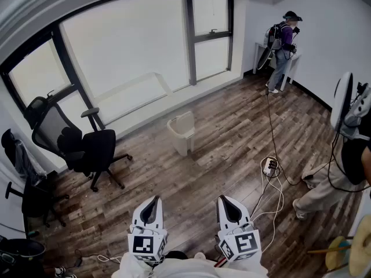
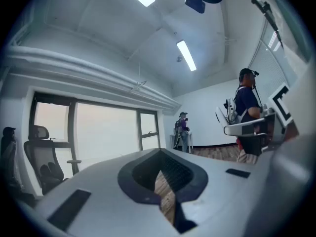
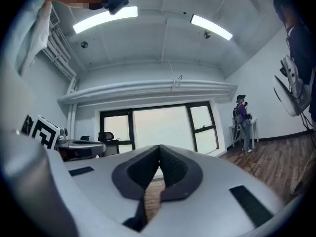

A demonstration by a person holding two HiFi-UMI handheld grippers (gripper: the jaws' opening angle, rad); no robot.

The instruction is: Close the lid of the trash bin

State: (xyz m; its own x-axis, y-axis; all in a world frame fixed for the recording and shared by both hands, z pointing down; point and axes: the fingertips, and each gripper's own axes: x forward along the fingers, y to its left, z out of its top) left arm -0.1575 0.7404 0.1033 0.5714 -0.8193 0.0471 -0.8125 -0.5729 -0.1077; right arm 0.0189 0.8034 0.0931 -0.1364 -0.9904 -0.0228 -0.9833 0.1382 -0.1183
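Observation:
A pale trash bin (image 1: 182, 134) stands on the wooden floor below the big window, some way ahead of me, with its lid (image 1: 185, 122) tipped up at the back. Both grippers are held low and near me, well short of the bin. The left gripper (image 1: 152, 201) is shut with nothing between its pads, and its own view shows the tips meeting (image 2: 160, 154). The right gripper (image 1: 227, 201) is also shut and empty, with its tips together (image 3: 159, 149). Neither gripper view shows the bin; the jaws block the floor ahead.
A black office chair (image 1: 88, 147) stands left of the bin, with a darker chair (image 1: 28, 197) behind it. A power strip with white cables (image 1: 270, 167) lies on the floor at the right. One person (image 1: 284, 42) stands in the far corner, another (image 1: 348, 161) at the right edge.

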